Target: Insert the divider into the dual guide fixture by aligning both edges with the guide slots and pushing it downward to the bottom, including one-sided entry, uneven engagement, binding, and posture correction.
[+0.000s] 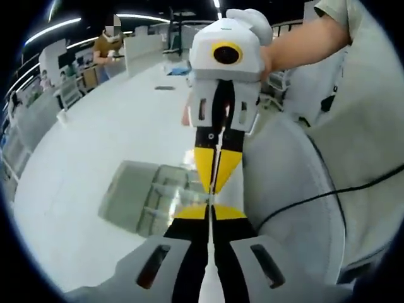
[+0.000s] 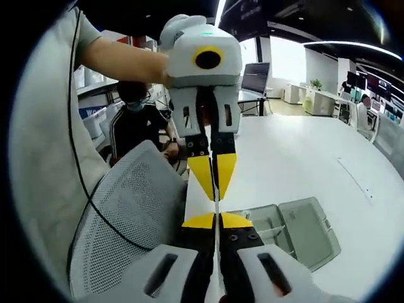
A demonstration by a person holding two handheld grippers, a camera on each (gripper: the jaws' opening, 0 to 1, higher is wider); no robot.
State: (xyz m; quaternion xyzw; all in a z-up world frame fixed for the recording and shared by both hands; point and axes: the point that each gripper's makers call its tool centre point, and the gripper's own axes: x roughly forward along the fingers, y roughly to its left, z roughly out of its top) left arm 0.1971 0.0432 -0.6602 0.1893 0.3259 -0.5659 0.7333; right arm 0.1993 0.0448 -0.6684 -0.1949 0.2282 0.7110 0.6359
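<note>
Clearly, both grippers meet tip to tip above the white surface (image 1: pixel 82 177); the left gripper (image 1: pixel 211 213) and right gripper (image 2: pixel 216 219) each pinch a thin clear divider (image 1: pixel 215 165) edge-on between narrow yellow fingers (image 2: pixel 201 221); the clear fixture (image 2: pixel 297 230) lies on the surface below, apart from them; a grey mesh chair (image 2: pixel 126 221) stands beside it.

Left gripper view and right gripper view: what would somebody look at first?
First, the two tongs meeting tip to tip, yellow tips almost touching: the left tongs with the right tongs pointing back at them. They pinch a thin clear divider, seen edge-on, between them. Below, on the white table, sits the clear fixture with its slots, and a grey mesh chair stands beside the table.
</note>
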